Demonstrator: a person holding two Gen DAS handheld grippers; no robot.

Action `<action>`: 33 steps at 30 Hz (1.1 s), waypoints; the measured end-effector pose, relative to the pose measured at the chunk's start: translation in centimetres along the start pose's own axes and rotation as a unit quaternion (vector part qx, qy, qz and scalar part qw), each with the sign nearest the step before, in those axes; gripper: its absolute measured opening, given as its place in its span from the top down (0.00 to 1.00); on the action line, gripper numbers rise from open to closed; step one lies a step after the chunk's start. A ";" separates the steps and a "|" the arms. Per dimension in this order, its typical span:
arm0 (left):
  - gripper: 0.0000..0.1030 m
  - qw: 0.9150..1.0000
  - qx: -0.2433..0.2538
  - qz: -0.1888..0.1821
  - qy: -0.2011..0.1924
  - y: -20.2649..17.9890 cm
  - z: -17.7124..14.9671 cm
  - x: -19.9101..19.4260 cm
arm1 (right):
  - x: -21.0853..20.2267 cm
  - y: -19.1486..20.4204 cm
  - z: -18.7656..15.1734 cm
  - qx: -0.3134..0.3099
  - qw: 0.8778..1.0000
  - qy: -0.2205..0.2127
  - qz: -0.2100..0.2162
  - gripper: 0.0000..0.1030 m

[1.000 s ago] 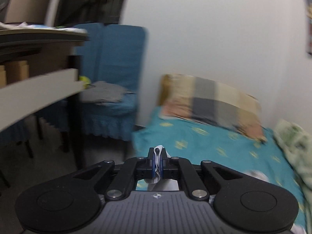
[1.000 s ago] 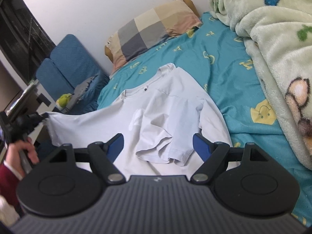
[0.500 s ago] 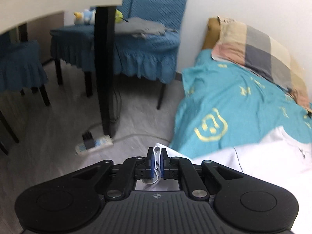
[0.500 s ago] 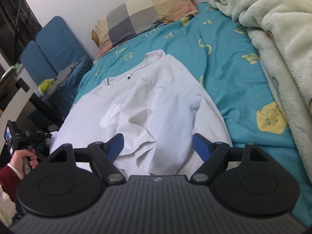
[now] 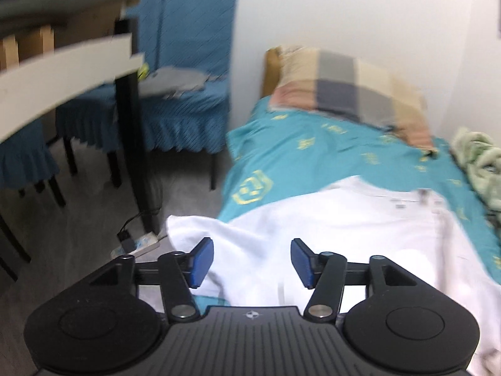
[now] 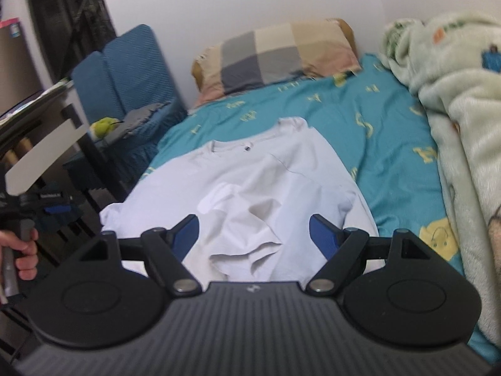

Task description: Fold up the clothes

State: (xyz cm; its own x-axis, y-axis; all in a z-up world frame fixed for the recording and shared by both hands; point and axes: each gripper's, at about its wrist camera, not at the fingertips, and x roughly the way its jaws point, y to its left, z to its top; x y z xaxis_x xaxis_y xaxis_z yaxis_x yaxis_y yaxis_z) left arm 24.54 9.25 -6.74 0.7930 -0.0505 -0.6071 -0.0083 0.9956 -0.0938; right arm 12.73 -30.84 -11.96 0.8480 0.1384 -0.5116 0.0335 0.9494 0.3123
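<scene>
Now the white cotton T-shirt lies spread on the teal patterned bed sheet, collar toward the checked pillow at twelve o'clock, one sleeve already turned inward and its left sleeve drooping off the bed edge at nine o'clock. The left claw has just been opening and stands wide with nothing pinched; the right claw is wide and empty too. Judging from this, the next grip should take that hanging sleeve by its hem, lift clear, and lay it flat across the chest without dragging. No writing is readable; the collar label is blurred.
</scene>
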 end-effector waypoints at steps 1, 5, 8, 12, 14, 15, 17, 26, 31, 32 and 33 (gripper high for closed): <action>0.35 1.000 0.005 -0.008 -0.006 -1.0 -0.4 -1.6 | -0.5 0.3 0.0 -0.006 1.000 -0.004 0.004 0.23; 0.26 0.999 0.025 -0.037 -0.028 -5.0 -2.2 -7.3 | -2.0 1.5 0.0 -0.032 0.999 -0.023 0.011 0.23; 0.22 0.997 0.028 -0.063 -0.038 -7.3 -3.9 -10.6 | -3.2 2.2 -0.1 -0.050 0.998 -0.038 0.013 0.23; 0.18 0.995 0.032 -0.085 -0.048 -9.9 -5.9 -14.2 | -4.0 2.9 -0.6 -0.070 0.996 -0.051 0.010 0.23; 0.15 0.993 0.041 -0.090 -0.056 -10.5 -6.9 -15.3 | -4.3 3.1 -0.8 -0.075 0.996 -0.055 0.010 0.23; 0.13 0.993 0.046 -0.086 -0.062 -10.8 -7.4 -15.7 | -4.3 3.2 -0.8 -0.075 0.995 -0.058 0.011 0.23; 0.09 0.993 0.054 -0.075 -0.075 -11.1 -8.5 -15.9 | -4.4 3.3 -0.8 -0.077 0.995 -0.064 0.012 0.23; 0.02 0.994 0.050 -0.070 -0.068 -9.6 -10.9 -13.2 | -3.9 3.6 -1.1 -0.081 0.994 -0.073 0.005 0.23; 0.00 0.993 0.061 -0.069 -0.068 -9.1 -11.2 -12.7 | -3.3 3.2 -1.2 -0.068 0.996 -0.063 0.001 0.17; 0.00 0.993 0.063 -0.070 -0.068 -9.1 -11.3 -12.7 | -3.2 3.0 -1.2 -0.064 0.996 -0.060 0.000 0.14; 0.00 0.993 0.064 -0.071 -0.067 -9.1 -11.4 -12.7 | -3.0 2.8 -1.2 -0.059 0.997 -0.056 0.002 0.14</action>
State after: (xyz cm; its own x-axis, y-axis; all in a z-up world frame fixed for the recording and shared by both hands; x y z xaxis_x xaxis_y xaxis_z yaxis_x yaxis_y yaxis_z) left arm 7.57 -0.12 -7.14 0.8545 -0.1893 -0.4836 0.1810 0.9814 -0.0644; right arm 9.59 -28.28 -10.52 0.9016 0.1169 -0.4165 -0.0270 0.9761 0.2157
